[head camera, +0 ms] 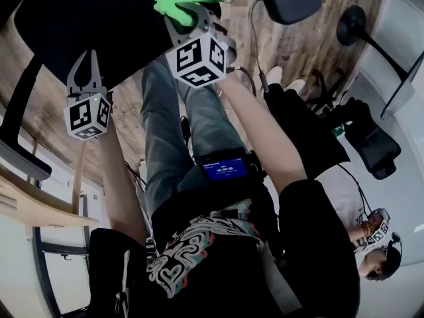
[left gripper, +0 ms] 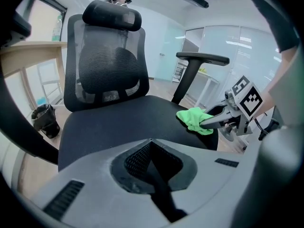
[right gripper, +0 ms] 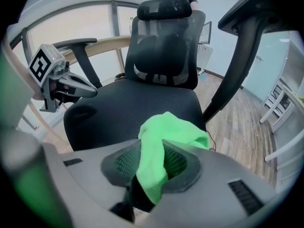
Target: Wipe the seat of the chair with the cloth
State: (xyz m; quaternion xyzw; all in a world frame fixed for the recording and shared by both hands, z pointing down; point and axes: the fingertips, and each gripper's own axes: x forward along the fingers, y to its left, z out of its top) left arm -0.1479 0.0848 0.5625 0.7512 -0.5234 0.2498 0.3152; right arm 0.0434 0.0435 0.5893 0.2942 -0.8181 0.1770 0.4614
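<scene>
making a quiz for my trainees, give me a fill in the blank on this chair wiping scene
The right gripper is shut on a ___ cloth. The cloth lies at one edge of the chair, on its ___. The left gripper, jaws together, holds ___.
Missing words: green; seat; nothing.

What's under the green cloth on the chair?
The black seat, at its edge below the armrest. The right gripper grips the cloth; the seat patch beneath is hidden.
</scene>
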